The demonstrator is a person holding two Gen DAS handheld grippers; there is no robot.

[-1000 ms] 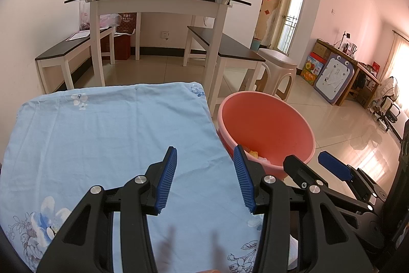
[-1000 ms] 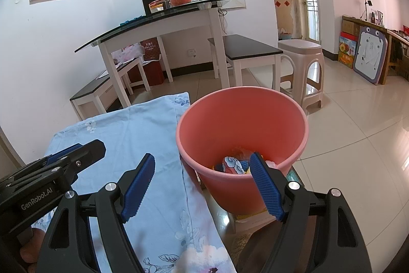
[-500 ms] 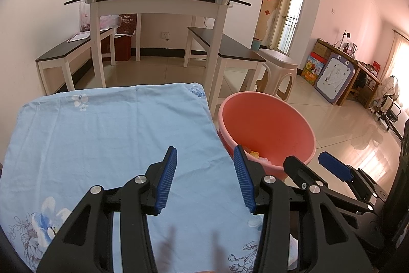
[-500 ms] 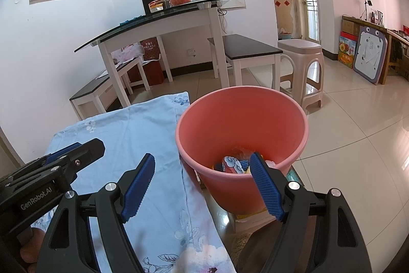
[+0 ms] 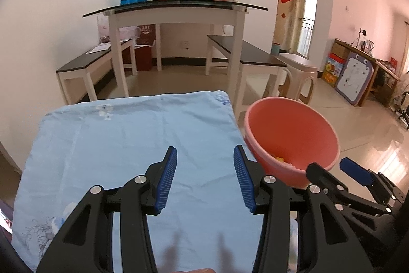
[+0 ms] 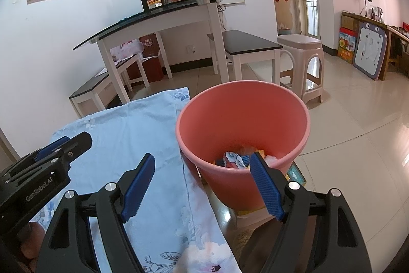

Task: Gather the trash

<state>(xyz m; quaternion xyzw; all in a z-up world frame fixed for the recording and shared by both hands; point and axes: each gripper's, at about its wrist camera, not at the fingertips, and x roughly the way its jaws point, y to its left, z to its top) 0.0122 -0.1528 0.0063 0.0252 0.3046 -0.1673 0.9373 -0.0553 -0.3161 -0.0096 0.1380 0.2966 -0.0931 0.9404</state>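
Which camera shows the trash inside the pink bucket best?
The right wrist view: it looks down into the pink bucket, showing the wrappers at the bottom. The left wrist view shows only a yellow scrap past the rim.

One pink bin (image 6: 242,124), one blue cloth (image 5: 127,134), two benches (image 5: 245,55).

A pale blue floral cloth (image 5: 133,145) lies near. Far behind stands a white glass-topped table (image 5: 176,14) flanked by dark-topped benches (image 5: 245,55); a beige plastic stool (image 6: 301,63) stands right.
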